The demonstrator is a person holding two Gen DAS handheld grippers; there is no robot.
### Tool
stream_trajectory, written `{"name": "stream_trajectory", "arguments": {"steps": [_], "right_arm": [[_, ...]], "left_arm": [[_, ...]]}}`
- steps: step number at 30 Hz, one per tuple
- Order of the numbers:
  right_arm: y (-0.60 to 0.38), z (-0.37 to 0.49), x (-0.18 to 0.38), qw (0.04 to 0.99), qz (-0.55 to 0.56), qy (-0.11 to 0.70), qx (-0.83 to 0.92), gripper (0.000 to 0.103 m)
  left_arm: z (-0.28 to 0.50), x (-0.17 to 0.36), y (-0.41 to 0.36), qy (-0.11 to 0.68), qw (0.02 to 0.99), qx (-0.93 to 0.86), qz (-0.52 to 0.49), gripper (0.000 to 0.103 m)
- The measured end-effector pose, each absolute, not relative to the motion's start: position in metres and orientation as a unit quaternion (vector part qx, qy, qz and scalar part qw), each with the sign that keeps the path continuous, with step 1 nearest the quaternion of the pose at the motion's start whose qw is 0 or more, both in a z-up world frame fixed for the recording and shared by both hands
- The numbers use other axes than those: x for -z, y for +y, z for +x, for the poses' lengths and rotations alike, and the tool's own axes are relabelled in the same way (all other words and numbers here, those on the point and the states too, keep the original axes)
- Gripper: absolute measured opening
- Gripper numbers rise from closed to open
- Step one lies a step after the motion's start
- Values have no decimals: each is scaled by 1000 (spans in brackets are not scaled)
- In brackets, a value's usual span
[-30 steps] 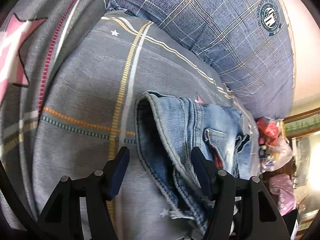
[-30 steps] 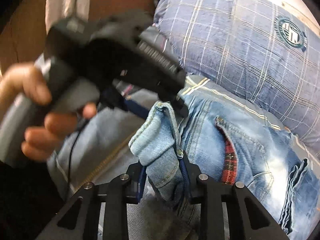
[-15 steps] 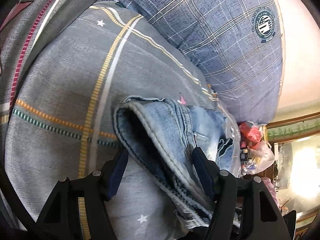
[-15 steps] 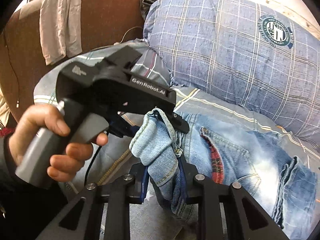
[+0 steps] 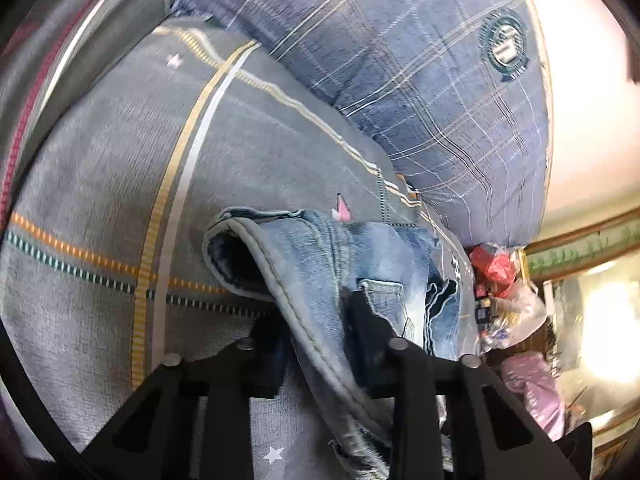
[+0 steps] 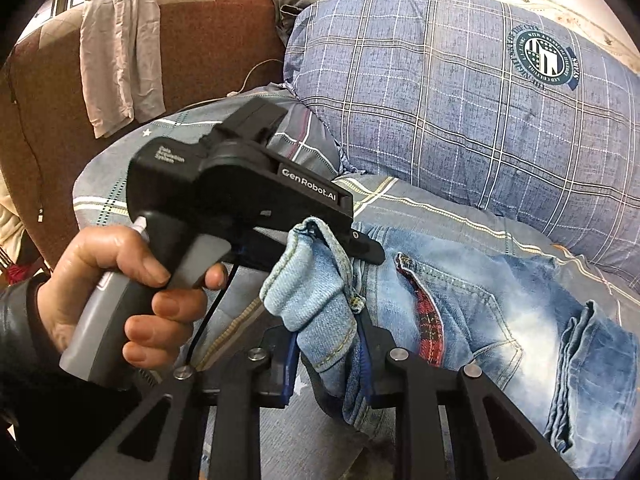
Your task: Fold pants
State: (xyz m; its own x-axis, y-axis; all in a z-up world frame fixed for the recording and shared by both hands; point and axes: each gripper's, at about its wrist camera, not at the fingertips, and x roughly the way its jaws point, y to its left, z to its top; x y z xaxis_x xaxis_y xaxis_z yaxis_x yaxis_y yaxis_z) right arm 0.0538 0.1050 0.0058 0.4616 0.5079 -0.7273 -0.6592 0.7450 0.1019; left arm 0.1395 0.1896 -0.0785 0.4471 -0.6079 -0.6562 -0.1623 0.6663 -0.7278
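Plainly, the jeans (image 6: 472,312) lie on a grey patterned bedsheet (image 5: 100,184), below a blue plaid pillow (image 6: 460,112), with 1 hemmed edge lifted off the sheet. The right gripper (image 6: 326,354) pinches a bunched fold of that denim between its 2 fingers. The left gripper (image 5: 316,324) is closed on the stitched hem beside it. In the right wrist view the left hand (image 6: 120,288) wraps the grey handle, forefinger on the trigger
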Motion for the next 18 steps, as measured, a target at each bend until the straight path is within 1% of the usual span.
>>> {"name": "stream_trajectory", "arguments": {"steps": [3, 8, 18], "right_arm": [[103, 53, -7, 850, -92, 388, -345, 26], [96, 53, -11, 851, -75, 386, -347, 26], [73, 56, -26, 856, -44, 381, -348, 26]], "left_arm": [[138, 72, 186, 495, 773, 146, -368, 20], [135, 64, 186, 489, 777, 151, -368, 18], [134, 30, 168, 478, 801, 157, -325, 16]]}}
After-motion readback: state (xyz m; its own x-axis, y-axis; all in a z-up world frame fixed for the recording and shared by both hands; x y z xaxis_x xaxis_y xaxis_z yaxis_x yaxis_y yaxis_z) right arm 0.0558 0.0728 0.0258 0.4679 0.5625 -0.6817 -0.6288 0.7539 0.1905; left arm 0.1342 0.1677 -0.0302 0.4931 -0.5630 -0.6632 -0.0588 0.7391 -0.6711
